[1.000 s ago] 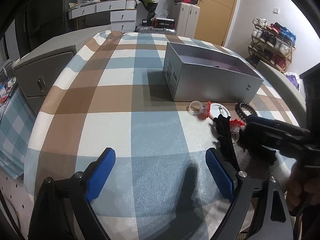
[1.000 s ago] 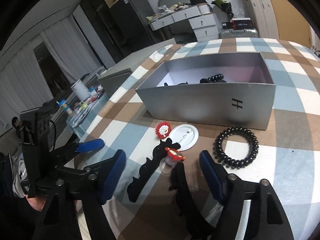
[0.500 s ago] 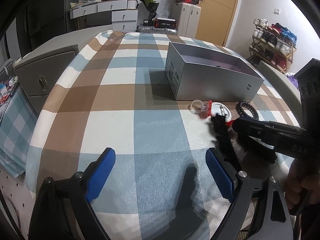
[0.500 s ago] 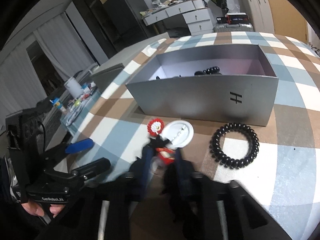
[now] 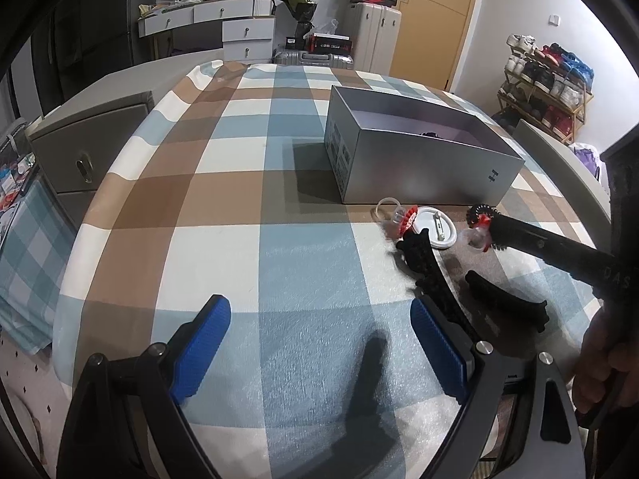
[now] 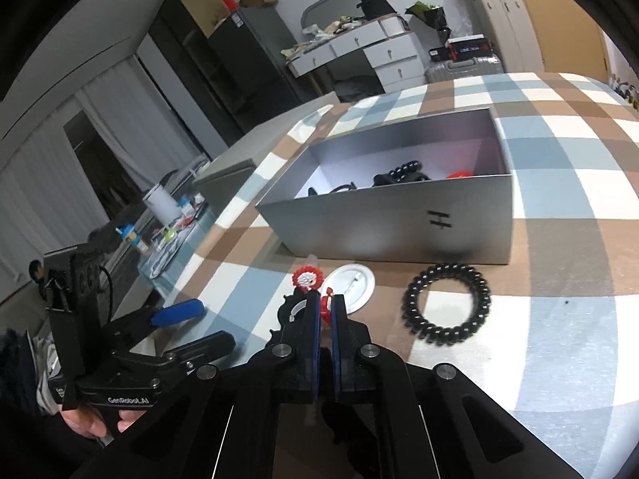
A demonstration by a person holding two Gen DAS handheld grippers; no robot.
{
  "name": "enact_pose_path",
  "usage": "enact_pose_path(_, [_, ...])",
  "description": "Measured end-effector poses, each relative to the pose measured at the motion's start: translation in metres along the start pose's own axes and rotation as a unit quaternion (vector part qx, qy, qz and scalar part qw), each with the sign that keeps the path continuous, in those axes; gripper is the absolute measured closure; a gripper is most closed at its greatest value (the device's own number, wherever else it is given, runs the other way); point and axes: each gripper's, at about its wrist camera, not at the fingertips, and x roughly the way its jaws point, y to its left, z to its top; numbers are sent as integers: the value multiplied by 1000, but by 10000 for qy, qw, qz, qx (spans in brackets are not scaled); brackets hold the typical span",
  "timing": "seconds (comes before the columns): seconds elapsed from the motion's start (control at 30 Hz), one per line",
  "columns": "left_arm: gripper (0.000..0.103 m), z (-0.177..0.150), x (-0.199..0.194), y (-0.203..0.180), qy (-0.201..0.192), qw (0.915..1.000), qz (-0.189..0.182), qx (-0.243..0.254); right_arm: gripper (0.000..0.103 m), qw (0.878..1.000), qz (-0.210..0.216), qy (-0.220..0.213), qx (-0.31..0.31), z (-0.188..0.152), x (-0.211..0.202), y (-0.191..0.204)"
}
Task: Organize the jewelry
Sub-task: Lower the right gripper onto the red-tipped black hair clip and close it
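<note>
My right gripper is shut on a small red and clear ring and holds it a little above the table, in front of the open grey box. On the cloth lie a red flower piece, a white round badge, a black spiral hair tie and a long black hair clip. The box holds dark beads and a red item. My left gripper is open and empty, low over the cloth, left of the clip.
A checked brown, blue and white tablecloth covers the table. A grey cabinet stands at the left edge. A clear ring lies by the box. A shoe rack stands at the far right.
My right gripper closed on the small red and clear ring and lifted it off the cloth toward the box. The left gripper has stayed still and open.
</note>
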Motion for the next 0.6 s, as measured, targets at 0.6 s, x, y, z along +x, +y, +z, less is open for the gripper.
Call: enact_pose_path(0.6, [14, 43, 21, -7, 116, 9953, -948, -152, 99, 9955, -371, -747, 461, -2, -67, -42])
